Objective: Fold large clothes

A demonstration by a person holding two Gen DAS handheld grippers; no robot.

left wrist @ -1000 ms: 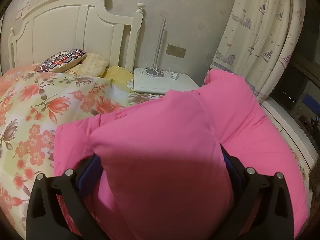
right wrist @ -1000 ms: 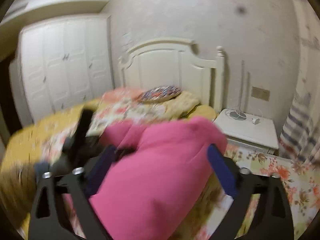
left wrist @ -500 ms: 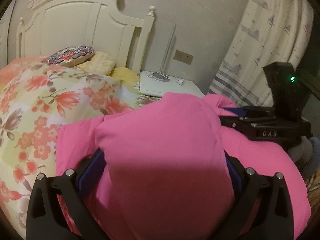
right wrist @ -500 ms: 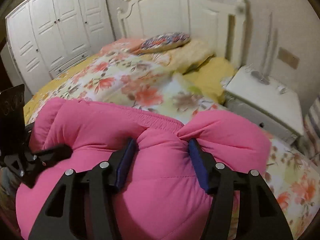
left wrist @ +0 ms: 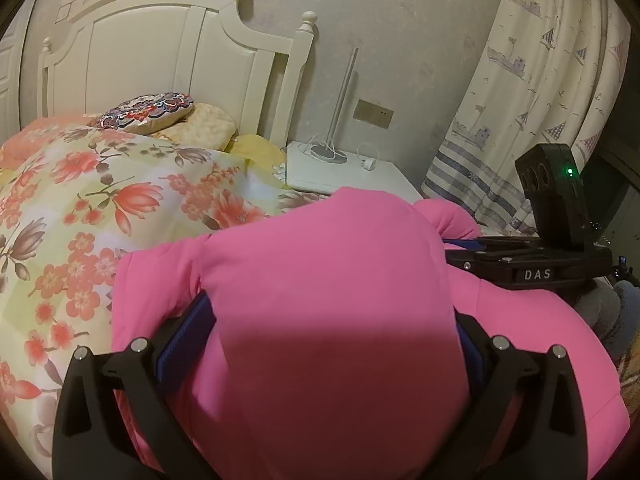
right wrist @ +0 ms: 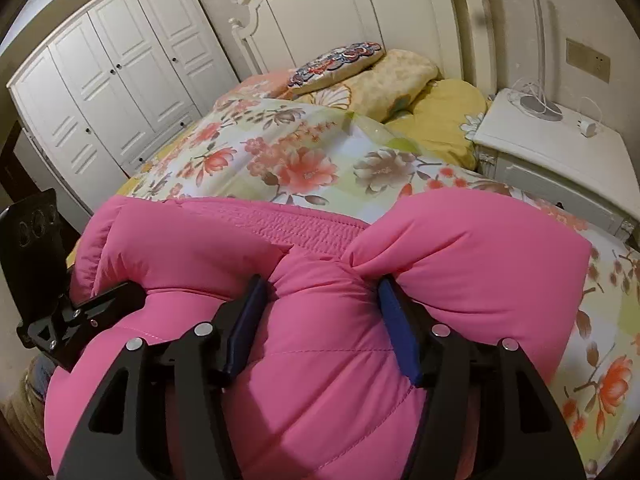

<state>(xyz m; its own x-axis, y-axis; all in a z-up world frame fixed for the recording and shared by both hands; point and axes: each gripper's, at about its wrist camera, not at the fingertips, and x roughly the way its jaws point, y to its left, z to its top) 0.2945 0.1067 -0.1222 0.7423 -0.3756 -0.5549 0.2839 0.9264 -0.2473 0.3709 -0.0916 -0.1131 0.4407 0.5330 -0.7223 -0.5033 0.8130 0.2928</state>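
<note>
Pink puffy jacket (left wrist: pixel 332 320) lying bunched on floral duvet (left wrist: pixel 80 208), near foot of bed. Left gripper (left wrist: pixel 320 344) pinching fat wad of it, blue pads (left wrist: pixel 184 340) digging into padding, right pad mostly buried. Right gripper (right wrist: pixel 320 320) squeezing another bulge, padding ballooning out both sides of pads (right wrist: pixel 396 336); its jaws just been closing. Fingertips of both sinking out of sight. Jacket's shape, sleeves, hem hard to make out, bottom edge cut off.
</note>
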